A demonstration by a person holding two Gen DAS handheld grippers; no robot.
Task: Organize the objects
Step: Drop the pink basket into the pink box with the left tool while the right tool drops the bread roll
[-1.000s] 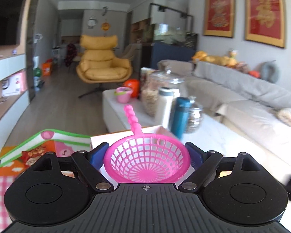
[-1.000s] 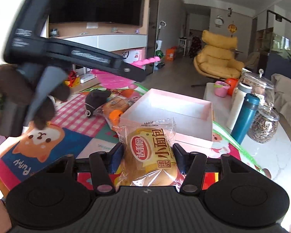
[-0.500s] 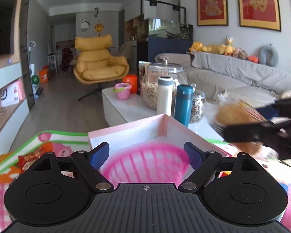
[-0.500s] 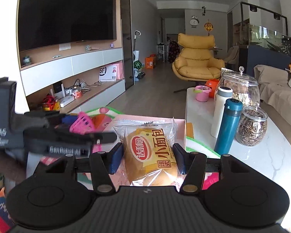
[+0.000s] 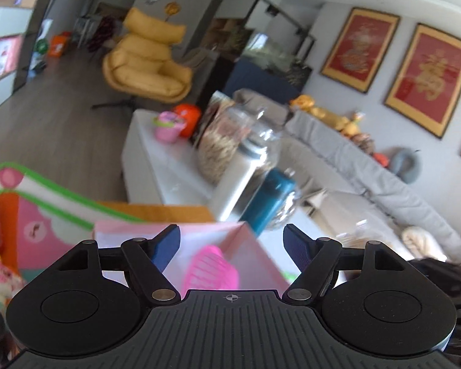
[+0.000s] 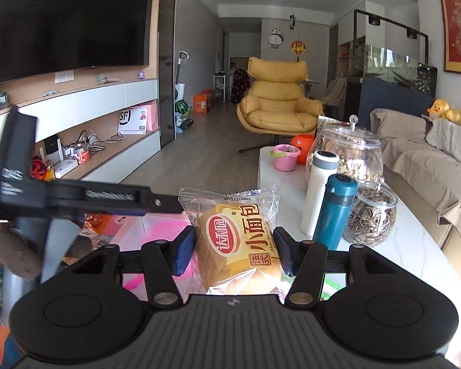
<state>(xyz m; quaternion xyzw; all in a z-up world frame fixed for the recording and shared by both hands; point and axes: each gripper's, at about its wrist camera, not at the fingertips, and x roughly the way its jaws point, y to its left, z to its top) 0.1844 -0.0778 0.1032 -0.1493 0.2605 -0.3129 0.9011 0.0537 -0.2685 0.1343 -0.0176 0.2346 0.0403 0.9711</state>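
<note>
**Ann:** Crinkly plastic right up front! The right gripper is clamped on one bread packet, label facing us and upright, blue pads pressing both its sides (a firm grip, I'd say, so the slippery wrapper can't slide out).

**Ben:** And the left gripper?

**Ann:** Spread wide, nothing between its fingers. Just below it, one pink strainer lies inside the pink box, which looks like the collecting spot. From the right camera that left gripper reaches across on the left, over the box.

**Ben:** So the bread goes there too?

**Ann:** My guess, yes; it hovers near the box's right side, not yet in.

**Ben:** Further back?

**Ann:** On the white table, to the right: one white flask and one teal flask standing side by side, two glass jars behind them, then one small pink bucket at the far end. Beyond everything, one yellow armchair.
</note>
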